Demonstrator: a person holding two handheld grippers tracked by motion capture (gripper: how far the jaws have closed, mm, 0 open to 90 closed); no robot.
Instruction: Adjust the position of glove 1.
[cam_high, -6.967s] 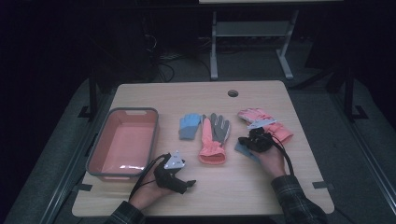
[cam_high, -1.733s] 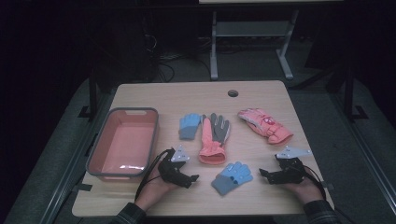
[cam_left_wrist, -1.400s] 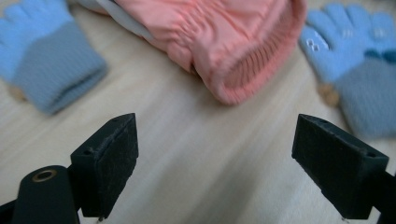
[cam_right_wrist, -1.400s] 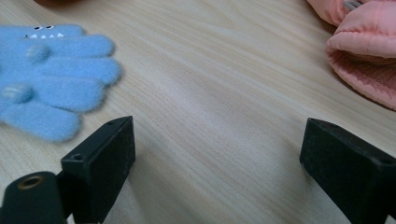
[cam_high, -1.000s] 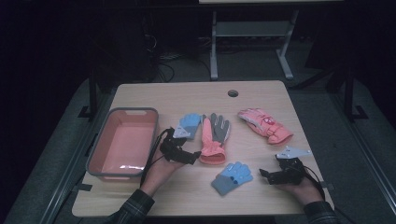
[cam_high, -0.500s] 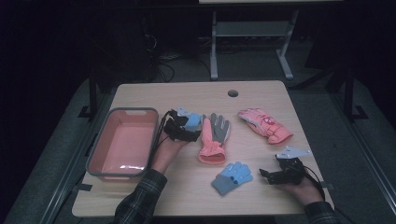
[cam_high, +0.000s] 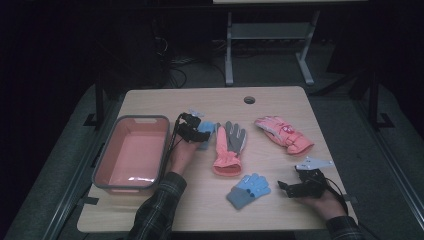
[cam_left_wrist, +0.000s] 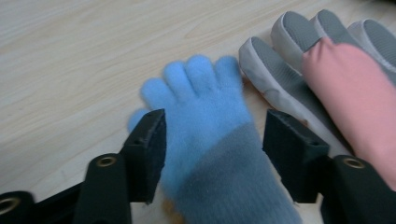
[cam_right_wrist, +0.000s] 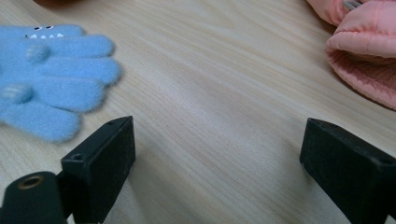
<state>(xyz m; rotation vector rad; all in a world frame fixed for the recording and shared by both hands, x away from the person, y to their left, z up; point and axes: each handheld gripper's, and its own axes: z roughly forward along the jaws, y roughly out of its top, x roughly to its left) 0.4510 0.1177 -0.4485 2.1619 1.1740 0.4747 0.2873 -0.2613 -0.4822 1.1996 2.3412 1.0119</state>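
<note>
1. The pink bin (cam_high: 107, 160) is sitting at the left side of the table (cam_high: 270, 97), just beside the working hand.
2. The left gripper (cam_high: 196, 131) is reaching over the blue glove (cam_high: 205, 134) lying between the bin and the pink-and-grey glove (cam_high: 229, 148).
3. In the left gripper view the blue glove (cam_left_wrist: 210, 135) is running lengthwise between the jaws, fingers pointing away from the camera and the grey cuff nearest it; the long axis is lying along the gripper's line of reach.
4. The left jaws have just been closing and are straddling the palm; the left pad (cam_left_wrist: 152, 149) looks to be meeting the fuzzy edge, while a gap is showing at the right pad (cam_left_wrist: 292, 154). Judged: not yet clamped.
5. The pink-and-grey glove (cam_left_wrist: 327, 79) is lying just to the right of the blue one, its grey fingers close to the right jaw; that side is leaving little room.
6. The second blue glove (cam_high: 248, 189) is lying near the front edge, just left of the right gripper (cam_high: 292, 187).
7. The right gripper (cam_right_wrist: 215, 172) is resting with jaws spread wide over bare wood, grasping nothing; the second blue glove (cam_right_wrist: 46, 74) is off to its left and a pink mitten (cam_right_wrist: 364, 51) to its right.
8. Judged: the left hand is the nearer one for the glove being taken.
</note>
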